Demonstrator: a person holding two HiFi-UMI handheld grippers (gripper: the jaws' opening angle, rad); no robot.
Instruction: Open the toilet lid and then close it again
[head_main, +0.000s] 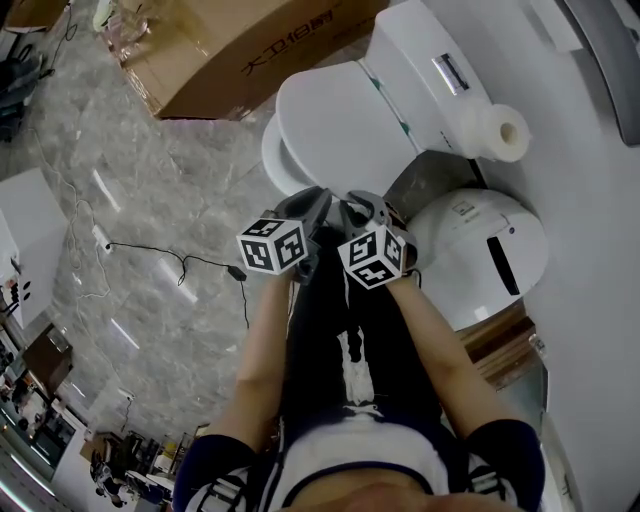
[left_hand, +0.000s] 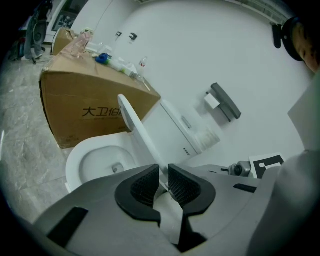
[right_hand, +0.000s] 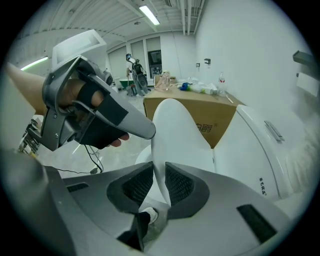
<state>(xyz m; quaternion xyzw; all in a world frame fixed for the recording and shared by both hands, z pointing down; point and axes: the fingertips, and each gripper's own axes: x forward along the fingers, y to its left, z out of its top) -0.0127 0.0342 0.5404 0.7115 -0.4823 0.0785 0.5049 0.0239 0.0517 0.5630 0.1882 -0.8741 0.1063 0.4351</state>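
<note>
In the head view your left hand-held gripper (head_main: 312, 200) and right hand-held gripper (head_main: 362, 203) meet at the 6 o'clock edge of the toilet lid (head_main: 340, 130); the left gripper view shows narrow jaws pinching the raised lid, which runs toward 11 o'clock, and the right gripper view shows the same grip, with the lid toward 12.

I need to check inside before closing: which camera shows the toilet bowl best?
The left gripper view: the bowl lies open beside the lifted lid, with its inside in plain sight. The head view shows only a strip of rim past the lid. In the right gripper view the lid hides nearly all of it.
</note>
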